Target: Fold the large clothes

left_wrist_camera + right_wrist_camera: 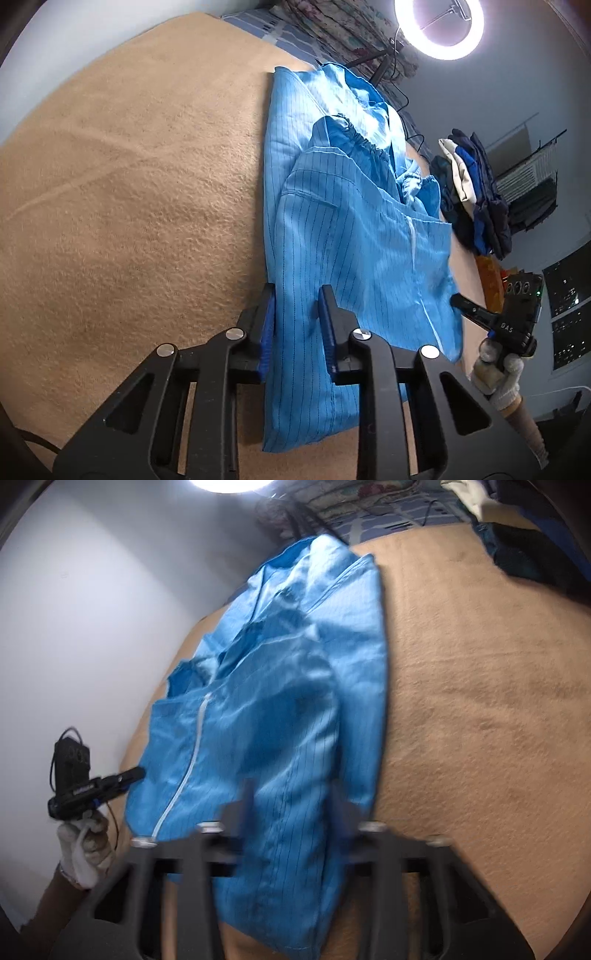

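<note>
Where fingers (334,325) part — blue garment (354,236) between.

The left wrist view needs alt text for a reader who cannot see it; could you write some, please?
A blue pinstriped garment, partly folded, lies on a tan blanket, its near edge between the fingers of the left gripper. At right, a gloved hand holds the right gripper at the garment's edge; a ring light and stacked clothes sit behind.

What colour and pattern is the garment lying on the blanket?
Bright blue with thin dark pinstripes; the garment shows best in the left wrist view.
</note>
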Action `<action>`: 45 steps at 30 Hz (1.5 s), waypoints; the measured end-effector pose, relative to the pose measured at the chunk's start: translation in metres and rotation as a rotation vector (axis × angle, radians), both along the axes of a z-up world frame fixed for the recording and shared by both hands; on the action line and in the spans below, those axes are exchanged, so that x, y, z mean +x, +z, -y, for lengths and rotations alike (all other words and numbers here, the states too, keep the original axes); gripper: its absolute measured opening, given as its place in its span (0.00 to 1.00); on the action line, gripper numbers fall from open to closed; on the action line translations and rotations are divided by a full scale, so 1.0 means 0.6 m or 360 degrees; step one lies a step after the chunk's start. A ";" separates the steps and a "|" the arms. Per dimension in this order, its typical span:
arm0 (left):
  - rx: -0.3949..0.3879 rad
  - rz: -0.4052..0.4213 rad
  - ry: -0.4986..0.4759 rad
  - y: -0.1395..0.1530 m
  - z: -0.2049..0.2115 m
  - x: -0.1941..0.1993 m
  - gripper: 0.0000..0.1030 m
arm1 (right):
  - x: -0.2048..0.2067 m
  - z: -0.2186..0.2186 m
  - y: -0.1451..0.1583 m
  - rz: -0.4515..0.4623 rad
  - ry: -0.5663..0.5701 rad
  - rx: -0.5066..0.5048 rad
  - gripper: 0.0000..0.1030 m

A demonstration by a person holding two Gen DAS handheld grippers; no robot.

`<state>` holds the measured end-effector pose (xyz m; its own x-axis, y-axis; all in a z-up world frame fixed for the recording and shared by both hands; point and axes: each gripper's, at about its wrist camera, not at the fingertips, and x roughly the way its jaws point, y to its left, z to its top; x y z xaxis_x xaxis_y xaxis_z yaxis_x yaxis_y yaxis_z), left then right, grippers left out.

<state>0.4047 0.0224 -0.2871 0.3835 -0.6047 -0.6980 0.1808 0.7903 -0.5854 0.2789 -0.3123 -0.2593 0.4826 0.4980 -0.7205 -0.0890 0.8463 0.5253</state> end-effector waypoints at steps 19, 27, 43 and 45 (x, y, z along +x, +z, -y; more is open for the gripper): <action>0.0357 0.0333 -0.0016 0.056 0.026 -0.030 0.13 | -0.063 -0.069 0.069 0.0132 0.0023 -0.0659 0.10; 0.0399 0.0441 -0.0123 0.076 0.102 0.018 0.13 | -0.006 -0.136 0.122 0.0403 0.0091 -0.0758 0.10; 0.0378 0.0251 -0.0116 0.015 0.131 0.080 0.13 | 0.056 -0.064 0.009 0.0093 -0.0205 -0.0621 0.07; 0.0342 0.0229 -0.0079 0.025 0.114 0.072 0.28 | 0.046 -0.055 0.025 0.0073 -0.0211 -0.0571 0.10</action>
